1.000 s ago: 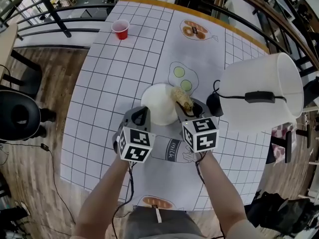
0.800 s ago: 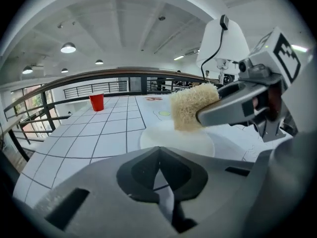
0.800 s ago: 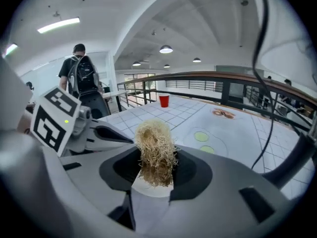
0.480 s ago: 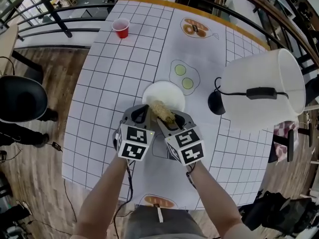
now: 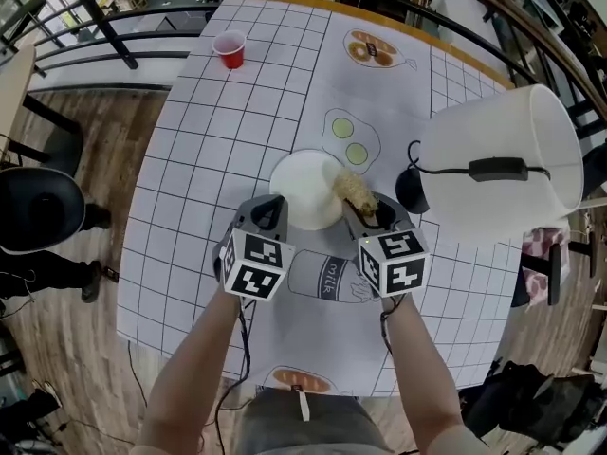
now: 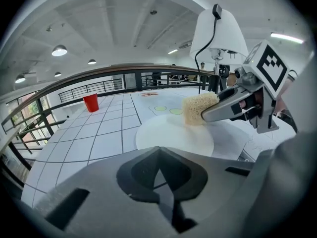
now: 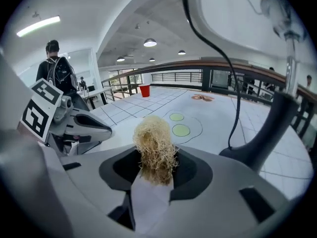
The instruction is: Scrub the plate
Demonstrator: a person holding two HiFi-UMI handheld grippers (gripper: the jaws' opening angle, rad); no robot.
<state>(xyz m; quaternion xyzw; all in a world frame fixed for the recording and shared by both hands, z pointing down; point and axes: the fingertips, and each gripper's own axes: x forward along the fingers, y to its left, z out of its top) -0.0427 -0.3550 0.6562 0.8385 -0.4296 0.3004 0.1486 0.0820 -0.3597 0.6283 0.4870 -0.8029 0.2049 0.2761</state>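
A white plate (image 5: 302, 192) lies on the checked tablecloth, and in the left gripper view the plate (image 6: 168, 135) shows just beyond the jaws. My right gripper (image 5: 367, 212) is shut on a straw-coloured fibre scrubber (image 5: 353, 191), whose tip rests on the plate's right rim. The same scrubber (image 7: 154, 148) stands up between the right gripper (image 7: 153, 177) jaws. My left gripper (image 5: 269, 214) is shut, its tip at the plate's near left rim; whether it touches the rim is hidden. From the left gripper (image 6: 159, 180) I see the scrubber (image 6: 198, 109) over the plate's far right.
A large white lampshade (image 5: 498, 164) with a black cord overhangs the table's right side, its dark base (image 5: 410, 193) just right of the scrubber. A red cup (image 5: 229, 48) stands far left. Egg (image 5: 348, 140) and milk prints mark the cloth. A black railing rings the table.
The right gripper swept the scrubber left across the plate's near part half a second ago, then back to the right rim. The left gripper and plate stayed put.
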